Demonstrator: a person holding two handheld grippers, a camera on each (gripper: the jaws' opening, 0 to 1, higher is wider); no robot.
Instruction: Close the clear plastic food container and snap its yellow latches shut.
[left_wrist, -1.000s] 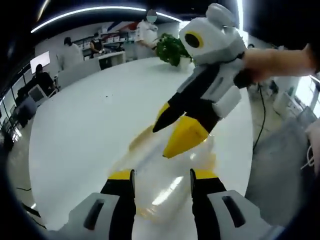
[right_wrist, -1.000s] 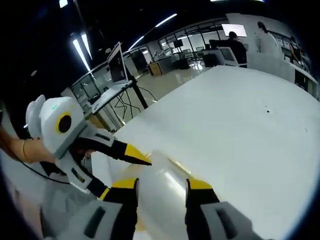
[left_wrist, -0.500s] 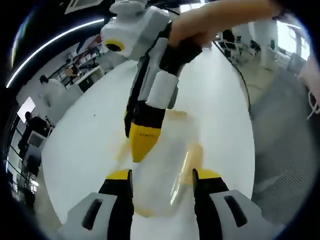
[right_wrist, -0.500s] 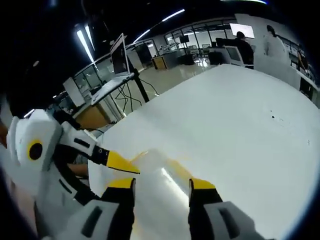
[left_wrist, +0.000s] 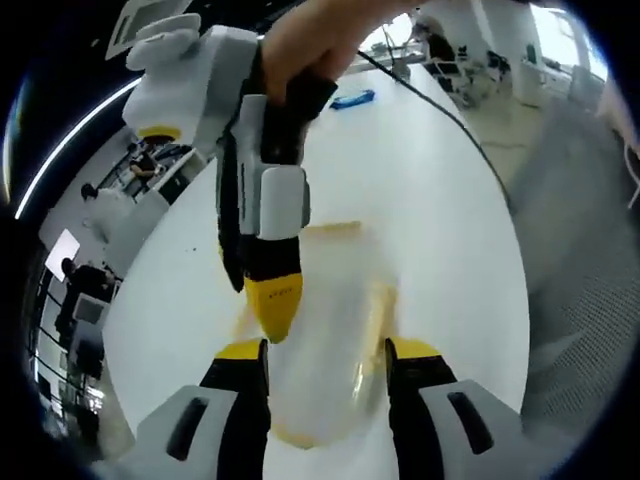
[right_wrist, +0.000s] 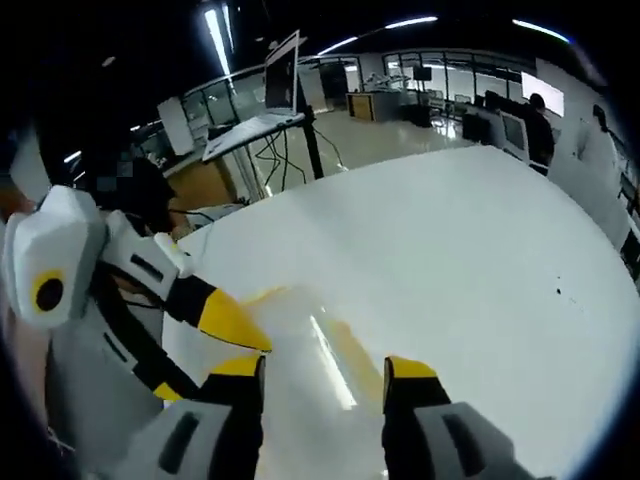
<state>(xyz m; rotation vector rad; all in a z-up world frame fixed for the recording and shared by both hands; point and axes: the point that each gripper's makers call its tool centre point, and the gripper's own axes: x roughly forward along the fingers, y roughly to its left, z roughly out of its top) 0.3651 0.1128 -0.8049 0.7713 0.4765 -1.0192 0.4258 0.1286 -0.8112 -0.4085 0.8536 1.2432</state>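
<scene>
White worktop (left_wrist: 420, 180) carried the clear container (left_wrist: 330, 330), lid down, contents indiscernible. Left tongs (left_wrist: 325, 355) gaped around it; right tongs (right_wrist: 322, 370) gaped over it, gripping nothing.

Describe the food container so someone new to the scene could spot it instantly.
Start from the big white table. The clear plastic food container lies on it just ahead of the left hand-held gripper, with the right hand-held gripper tipped down onto it. It is see-through with yellow latches at its edges.
</scene>
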